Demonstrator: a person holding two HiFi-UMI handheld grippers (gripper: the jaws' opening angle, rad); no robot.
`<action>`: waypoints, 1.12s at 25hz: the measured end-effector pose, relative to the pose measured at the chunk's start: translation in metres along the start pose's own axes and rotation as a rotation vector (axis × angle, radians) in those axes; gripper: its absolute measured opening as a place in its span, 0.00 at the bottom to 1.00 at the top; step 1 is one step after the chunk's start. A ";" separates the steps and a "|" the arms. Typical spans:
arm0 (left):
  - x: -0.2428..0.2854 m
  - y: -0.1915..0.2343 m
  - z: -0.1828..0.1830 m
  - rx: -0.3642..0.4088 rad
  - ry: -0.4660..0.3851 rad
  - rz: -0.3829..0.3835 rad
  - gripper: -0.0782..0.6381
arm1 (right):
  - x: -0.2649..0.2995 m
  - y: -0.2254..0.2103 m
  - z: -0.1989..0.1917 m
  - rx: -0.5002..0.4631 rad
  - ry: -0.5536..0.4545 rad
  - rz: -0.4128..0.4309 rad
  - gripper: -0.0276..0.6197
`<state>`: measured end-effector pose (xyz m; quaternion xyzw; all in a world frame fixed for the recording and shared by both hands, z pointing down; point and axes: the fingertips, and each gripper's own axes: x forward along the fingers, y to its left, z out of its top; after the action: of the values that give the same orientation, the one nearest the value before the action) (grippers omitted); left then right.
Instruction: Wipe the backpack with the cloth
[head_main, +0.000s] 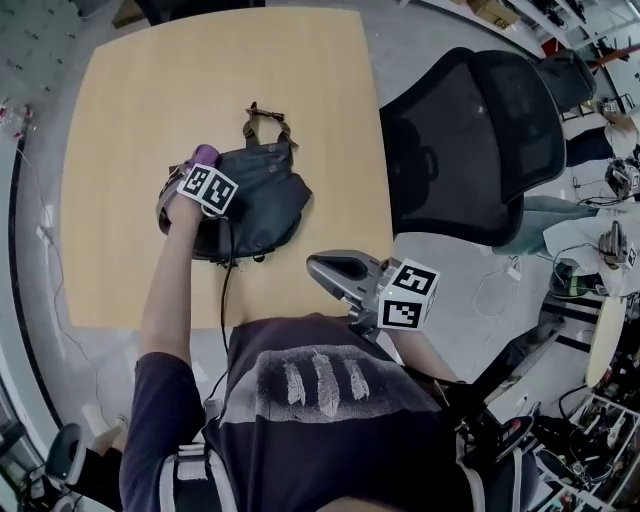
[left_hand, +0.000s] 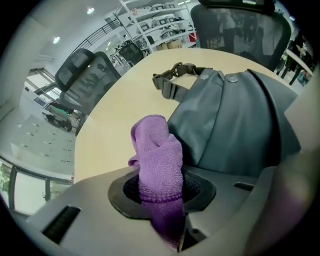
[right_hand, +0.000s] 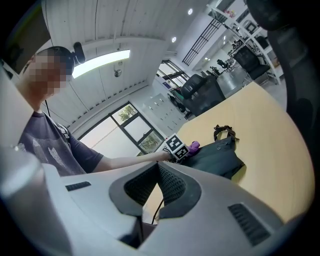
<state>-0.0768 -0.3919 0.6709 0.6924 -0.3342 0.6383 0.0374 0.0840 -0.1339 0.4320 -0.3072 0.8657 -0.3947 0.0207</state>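
A dark grey backpack (head_main: 255, 200) lies flat in the middle of the wooden table (head_main: 150, 90), its strap (head_main: 268, 125) pointing to the far side. My left gripper (head_main: 198, 170) is at the backpack's left edge, shut on a purple cloth (head_main: 206, 153). In the left gripper view the cloth (left_hand: 157, 155) sticks up bunched from between the jaws, just left of the backpack (left_hand: 235, 120). My right gripper (head_main: 317, 265) hovers at the table's near right edge, shut and holding nothing, clear of the backpack. The right gripper view shows its pads (right_hand: 172, 185) meeting, with the backpack (right_hand: 217, 157) far beyond.
A black mesh office chair (head_main: 470, 140) stands close to the table's right side. Another dark chair (left_hand: 87, 75) is beyond the far left edge. A cable (head_main: 226, 290) runs from the left gripper over the near table edge. Shelves and clutter fill the room's right side.
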 end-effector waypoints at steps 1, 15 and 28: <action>-0.002 -0.004 0.004 0.010 -0.011 -0.008 0.27 | -0.001 0.000 -0.001 0.002 -0.004 -0.003 0.05; -0.017 -0.057 0.085 0.282 -0.086 -0.025 0.27 | -0.016 -0.008 0.002 0.025 -0.042 -0.061 0.05; -0.074 -0.121 0.153 0.456 -0.230 0.000 0.27 | -0.046 -0.007 -0.003 0.025 -0.094 -0.069 0.05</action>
<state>0.1193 -0.3414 0.6213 0.7509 -0.1837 0.6143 -0.1580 0.1241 -0.1099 0.4299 -0.3547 0.8476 -0.3912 0.0516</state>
